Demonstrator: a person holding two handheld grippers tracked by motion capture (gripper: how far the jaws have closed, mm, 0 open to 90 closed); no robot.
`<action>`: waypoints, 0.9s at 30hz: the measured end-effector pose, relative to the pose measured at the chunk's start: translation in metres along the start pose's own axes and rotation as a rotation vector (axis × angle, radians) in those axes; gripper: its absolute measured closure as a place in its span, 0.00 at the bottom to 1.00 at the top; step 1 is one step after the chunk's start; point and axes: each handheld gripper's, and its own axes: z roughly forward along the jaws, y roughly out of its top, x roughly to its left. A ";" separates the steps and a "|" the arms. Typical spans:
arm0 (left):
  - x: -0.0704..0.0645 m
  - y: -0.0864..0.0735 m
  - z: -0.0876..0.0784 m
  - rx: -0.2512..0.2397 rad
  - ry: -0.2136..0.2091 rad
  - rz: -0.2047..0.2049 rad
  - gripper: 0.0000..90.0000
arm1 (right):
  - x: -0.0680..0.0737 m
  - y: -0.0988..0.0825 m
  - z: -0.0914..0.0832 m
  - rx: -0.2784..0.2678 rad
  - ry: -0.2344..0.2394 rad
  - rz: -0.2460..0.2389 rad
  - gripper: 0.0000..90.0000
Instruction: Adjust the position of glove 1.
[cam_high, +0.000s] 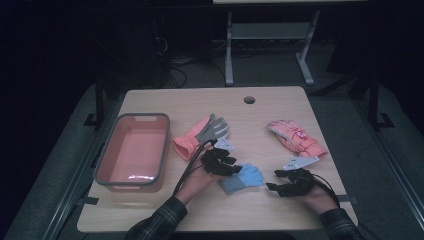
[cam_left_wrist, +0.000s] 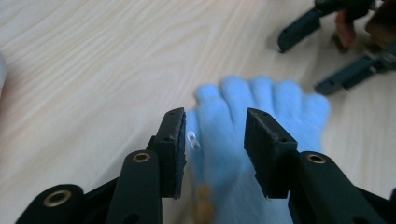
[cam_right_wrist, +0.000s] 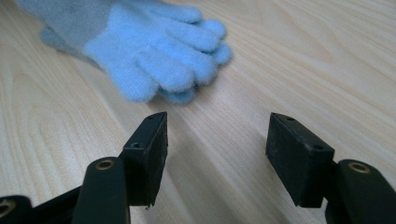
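Nothing yet in the pink bin (cam_high: 132, 150); blue glove (cam_high: 242, 177) flat on the table (cam_high: 270, 110) between both grippers, left gripper (cam_left_wrist: 212, 140) partly open above it, unpinched, right gripper (cam_right_wrist: 217, 154) wide, empty; two pink gloves (cam_high: 200, 135) untouched.

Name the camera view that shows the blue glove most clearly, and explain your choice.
The right gripper view: the blue glove lies sharp and unobstructed, its fingers distinct. In the left gripper view it is blurred behind the jaws; in the high view it is small and partly covered.
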 end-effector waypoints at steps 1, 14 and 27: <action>0.002 0.002 0.004 0.007 -0.007 -0.004 0.66 | 0.000 0.000 0.000 -0.002 0.000 0.002 0.43; 0.004 0.005 0.026 0.053 -0.070 0.005 0.91 | -0.001 -0.002 0.001 -0.021 -0.004 -0.026 0.42; 0.010 0.001 0.004 -0.014 -0.023 -0.079 0.92 | 0.000 -0.002 0.001 -0.020 -0.010 -0.032 0.42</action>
